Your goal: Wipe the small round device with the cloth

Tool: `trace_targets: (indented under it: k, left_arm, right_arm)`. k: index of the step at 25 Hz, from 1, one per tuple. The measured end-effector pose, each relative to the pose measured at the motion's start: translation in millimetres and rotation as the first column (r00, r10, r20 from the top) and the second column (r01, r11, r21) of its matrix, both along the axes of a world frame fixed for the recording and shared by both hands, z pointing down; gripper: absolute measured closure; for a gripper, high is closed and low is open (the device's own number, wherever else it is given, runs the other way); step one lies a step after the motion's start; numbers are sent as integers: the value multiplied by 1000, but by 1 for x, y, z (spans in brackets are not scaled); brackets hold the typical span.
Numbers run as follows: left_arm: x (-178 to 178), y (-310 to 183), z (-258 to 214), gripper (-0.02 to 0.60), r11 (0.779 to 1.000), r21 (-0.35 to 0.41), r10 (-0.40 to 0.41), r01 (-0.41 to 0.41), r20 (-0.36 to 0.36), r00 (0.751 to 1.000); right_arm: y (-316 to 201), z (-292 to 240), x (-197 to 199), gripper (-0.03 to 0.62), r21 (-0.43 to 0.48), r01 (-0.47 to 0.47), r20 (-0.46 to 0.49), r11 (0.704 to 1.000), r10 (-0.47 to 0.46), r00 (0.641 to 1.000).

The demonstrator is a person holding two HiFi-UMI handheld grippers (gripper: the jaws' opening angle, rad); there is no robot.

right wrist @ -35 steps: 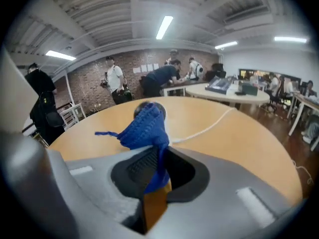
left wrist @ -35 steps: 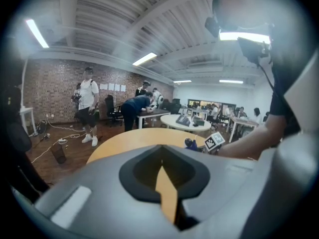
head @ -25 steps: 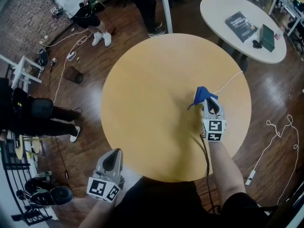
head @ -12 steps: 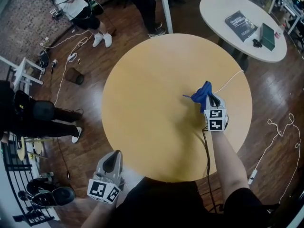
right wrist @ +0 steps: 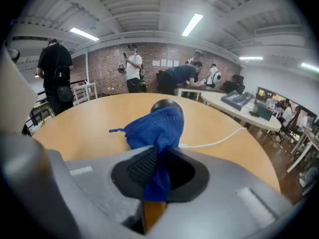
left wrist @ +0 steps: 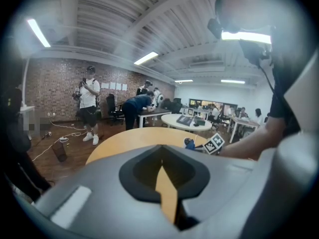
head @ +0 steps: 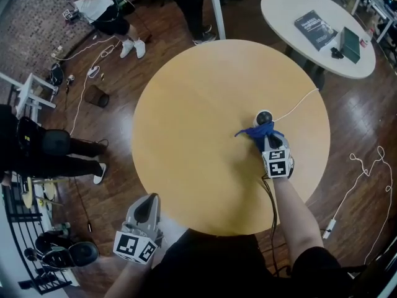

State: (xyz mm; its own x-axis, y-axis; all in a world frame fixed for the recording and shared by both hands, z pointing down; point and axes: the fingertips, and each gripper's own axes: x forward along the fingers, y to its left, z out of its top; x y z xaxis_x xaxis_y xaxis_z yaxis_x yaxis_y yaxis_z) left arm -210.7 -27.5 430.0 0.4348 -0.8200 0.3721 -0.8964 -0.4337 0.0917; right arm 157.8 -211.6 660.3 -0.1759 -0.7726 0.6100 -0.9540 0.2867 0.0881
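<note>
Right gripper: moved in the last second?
Yes. The right gripper dropped toward the table; its cloth now sits just nearer than the small round device.

Bright ceiling strip lights (right wrist: 192,24), fisheye-warped dark edges

Most of round device (right wrist: 167,105) hidden behind cloth (right wrist: 154,127); cable (right wrist: 214,143) end under it; book (head: 315,30) print unreadable.

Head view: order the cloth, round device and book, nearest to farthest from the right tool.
1. Blue cloth, gripped in the right tool.
2. Round device, just beyond the cloth.
3. Book, on the far white table.
</note>
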Motion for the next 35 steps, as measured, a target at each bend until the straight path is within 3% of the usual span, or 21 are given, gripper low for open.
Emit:
trace_targets:
  k: [2, 4, 7, 13, 18, 25, 32, 35]
  left_arm:
    - [-1, 0, 2, 577, 1000, -1, 4, -4, -8, 1000]
    - [-10, 0, 3, 577, 1000, -2, 10, -10, -21, 1000]
    - [-31, -3, -5, 577, 1000, 5, -10, 10, -24, 1000]
    - [-12, -4, -5, 577, 1000, -4, -17, 16, -42, 999]
    - [-8, -1, -1, 577, 999, -7, -34, 33, -50, 998]
    - [-13, 1, 3, 577, 999, -11, -38, 38, -50, 998]
    - [-16, 1, 0, 577, 999, -12, -41, 40, -42, 998]
    - [-21, 2, -2, 577, 999, -13, -48, 47, -41, 998]
  right_arm:
    - [0, -34, 1, 550, 146, -5, -35, 989, 11, 999]
    - [-2, -67, 0, 550, 290, 10, -102, 957, 20, 995]
    - [-25, -92, -19, 549, 373, 34, -159, 927, 27, 987]
    - [-54, -80, -14, 549, 166, 87, -199, 982, -53, 979]
    - [-47, -72, -25, 550, 138, 179, -268, 974, -137, 954]
    - [-42, -61, -46, 549, 95, 256, -280, 962, -221, 934]
    - [-20, -9, -58, 551, -74, 222, -162, 972, -231, 959]
    - [-9, -9, -65, 551, -65, 237, -131, 969, -244, 961]
